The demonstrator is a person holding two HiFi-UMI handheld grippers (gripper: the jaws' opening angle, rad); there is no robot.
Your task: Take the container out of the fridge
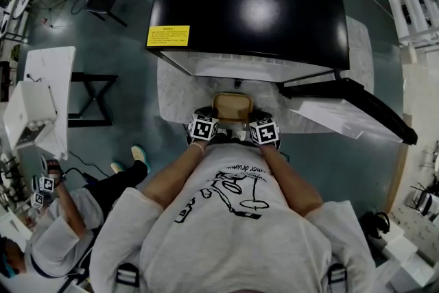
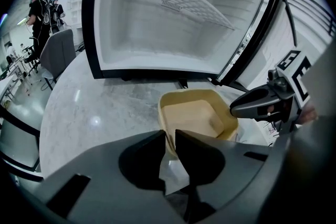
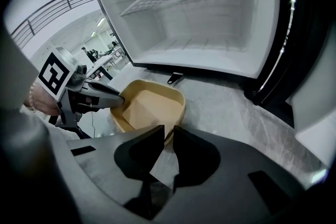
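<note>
The container [image 1: 232,108] is sitting on the desk [image 1: 173,89] before the fridge [image 1: 250,3]. The left gripper [image 2: 169,136] is standing at its left, the right gripper [image 3: 168,131] opposite.

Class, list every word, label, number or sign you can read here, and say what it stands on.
Yellow label on the fridge top: print too small to read.
Lettering on the person's shirt: too blurred to read.
Marker cubes on left gripper and right gripper: patterns only, no words.
Container: no print.
</note>
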